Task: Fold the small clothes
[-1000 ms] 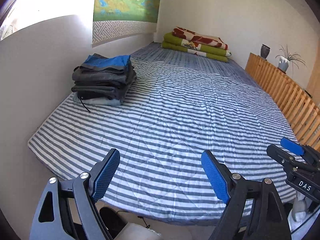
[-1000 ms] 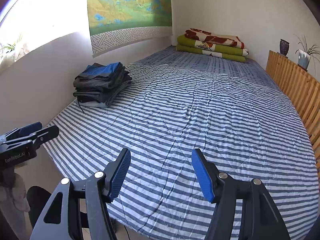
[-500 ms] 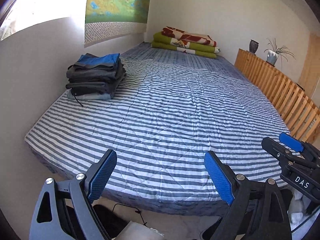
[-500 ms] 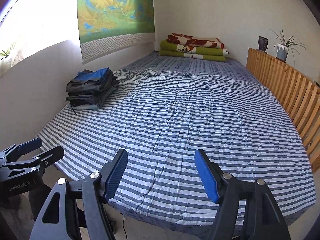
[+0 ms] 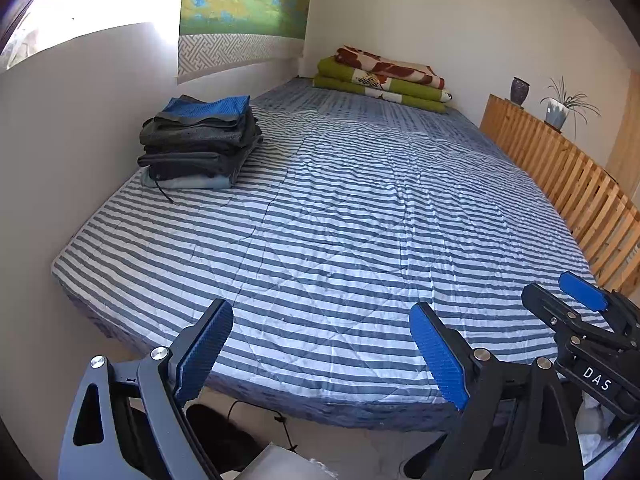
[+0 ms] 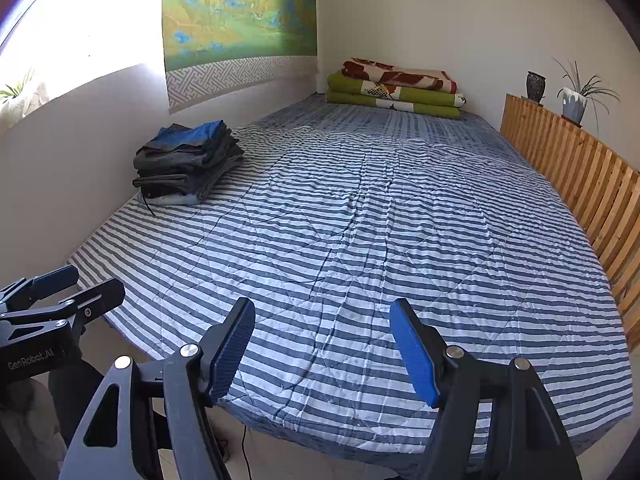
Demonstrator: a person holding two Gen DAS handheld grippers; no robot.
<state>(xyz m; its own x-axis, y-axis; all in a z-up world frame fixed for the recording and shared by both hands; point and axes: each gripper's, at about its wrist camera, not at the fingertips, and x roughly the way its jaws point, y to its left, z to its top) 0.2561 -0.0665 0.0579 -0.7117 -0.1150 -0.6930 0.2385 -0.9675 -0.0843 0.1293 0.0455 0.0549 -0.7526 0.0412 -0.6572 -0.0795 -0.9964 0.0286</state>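
Note:
A stack of folded dark and blue clothes lies at the left side of the striped bed, against the wall; the right wrist view shows the same stack. My left gripper hangs open over the bed's near edge with nothing between its fingers. My right gripper is open too and holds nothing, also at the near edge. Each gripper shows in the other's view: the right gripper at the lower right, the left gripper at the lower left. No loose garment lies on the bed.
Folded green and red blankets lie at the bed's far end. A wooden slatted rail runs along the right side, with a vase and a potted plant on it. Below the near edge are floor, a cable and a dark object.
Both grippers have drawn back toward the bed's near edge, so more of the edge and floor shows. The right gripper's jaws stand slightly wider. The stack has not moved.

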